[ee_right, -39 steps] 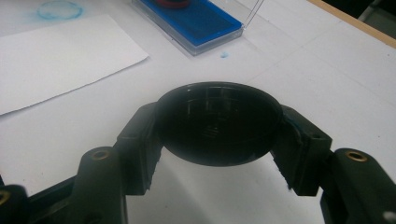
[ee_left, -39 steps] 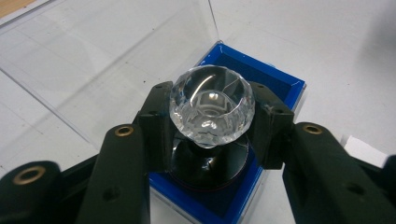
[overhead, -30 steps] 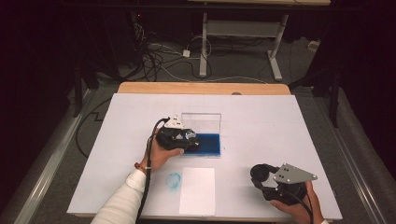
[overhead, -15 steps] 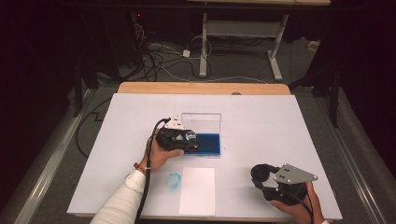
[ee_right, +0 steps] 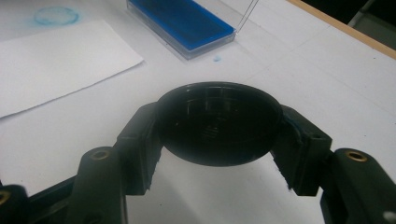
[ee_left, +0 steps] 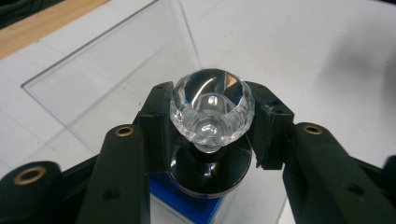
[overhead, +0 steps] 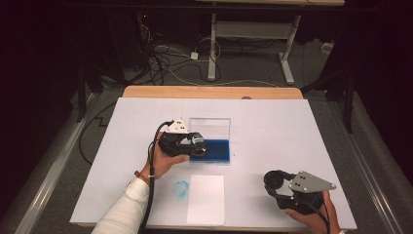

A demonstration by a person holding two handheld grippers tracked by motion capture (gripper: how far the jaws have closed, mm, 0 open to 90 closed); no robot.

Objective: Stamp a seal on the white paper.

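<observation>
At the lower right of the high view, the right claw (overhead: 273,181) pinches a black round cap (ee_right: 219,123) just above the white counter (overhead: 292,126). Farther up, left of centre, the left claw (overhead: 197,145) clamps a clear faceted stamp (ee_left: 212,109) over the blue ink pad (overhead: 214,150).

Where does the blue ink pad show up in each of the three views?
High view: the blue ink pad is at table centre, beside the left gripper.
Left gripper view: bottom centre, under the held stamp.
Right gripper view: top centre.
Shared landmark: the clear lid standing upright behind the pad.
</observation>
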